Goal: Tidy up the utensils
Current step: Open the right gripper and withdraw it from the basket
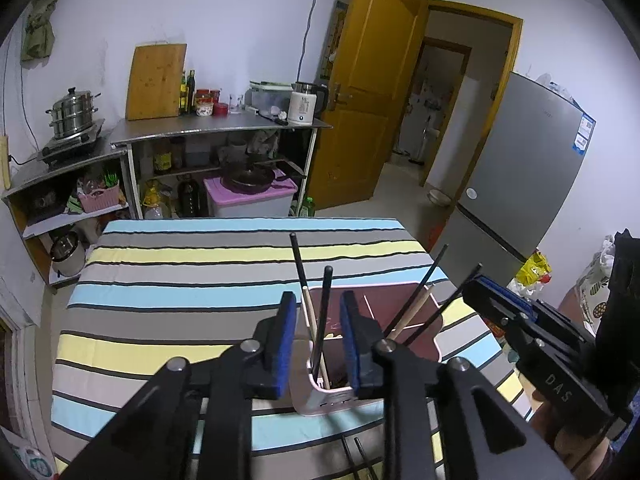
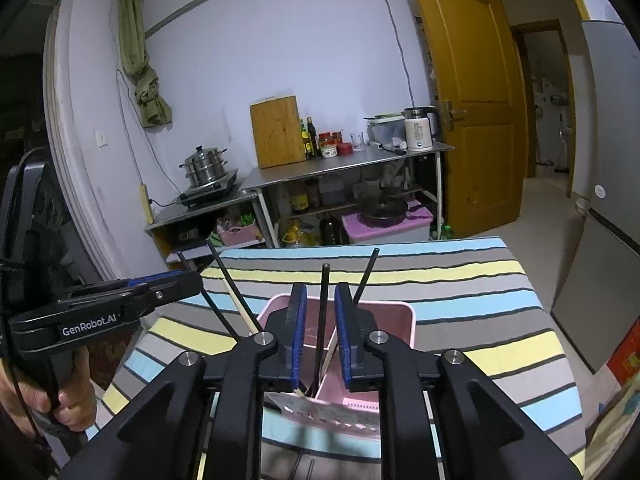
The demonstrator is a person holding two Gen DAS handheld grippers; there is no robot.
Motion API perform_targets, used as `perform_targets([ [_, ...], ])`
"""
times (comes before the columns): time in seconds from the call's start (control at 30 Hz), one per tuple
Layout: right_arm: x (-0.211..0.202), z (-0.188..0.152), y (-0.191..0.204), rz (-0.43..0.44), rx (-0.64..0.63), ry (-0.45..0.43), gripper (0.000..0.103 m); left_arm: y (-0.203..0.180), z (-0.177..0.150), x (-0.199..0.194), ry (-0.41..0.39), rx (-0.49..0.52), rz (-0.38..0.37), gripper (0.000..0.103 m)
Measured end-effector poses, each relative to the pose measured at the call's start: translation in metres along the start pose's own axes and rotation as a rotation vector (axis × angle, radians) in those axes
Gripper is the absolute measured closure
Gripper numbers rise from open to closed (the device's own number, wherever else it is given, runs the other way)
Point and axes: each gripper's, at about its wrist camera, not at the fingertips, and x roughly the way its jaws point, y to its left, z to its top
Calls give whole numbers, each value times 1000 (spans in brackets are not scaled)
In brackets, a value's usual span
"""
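Note:
A pink utensil holder (image 1: 438, 344) (image 2: 410, 322) stands on the striped table. Several black chopsticks (image 1: 298, 258) (image 2: 370, 272) and pale wooden chopsticks (image 1: 414, 310) (image 2: 240, 308) lean inside it. My left gripper (image 1: 318, 338) is open, its blue pads either side of a black chopstick (image 1: 323, 312) standing in the holder, not touching it. My right gripper (image 2: 320, 334) is open around a black chopstick (image 2: 322, 312) in the holder. The right gripper also shows in the left wrist view (image 1: 504, 300), and the left gripper in the right wrist view (image 2: 160, 284).
The striped tablecloth (image 1: 200, 280) (image 2: 480, 280) covers the table. More chopsticks (image 1: 352, 456) lie on it near the front edge. Behind stand steel shelves with a cutting board (image 1: 156, 80), pots and bottles. A grey fridge (image 1: 528, 168) and a wooden door (image 1: 360, 92) are at the right.

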Motion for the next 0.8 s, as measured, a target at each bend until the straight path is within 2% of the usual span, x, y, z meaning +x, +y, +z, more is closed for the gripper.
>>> perform_targets([
  [0.13, -13, -3, 0, -4, -1, -19, 77, 0, -4, -13, -25, 5, 7, 78],
  [0.5, -46, -23, 3, 10, 5, -38, 77, -5, -34, -41, -53, 5, -4, 77],
  [0.8, -61, -66, -1, 33, 38, 32, 77, -1, -80, -50, -15, -18, -2, 77],
])
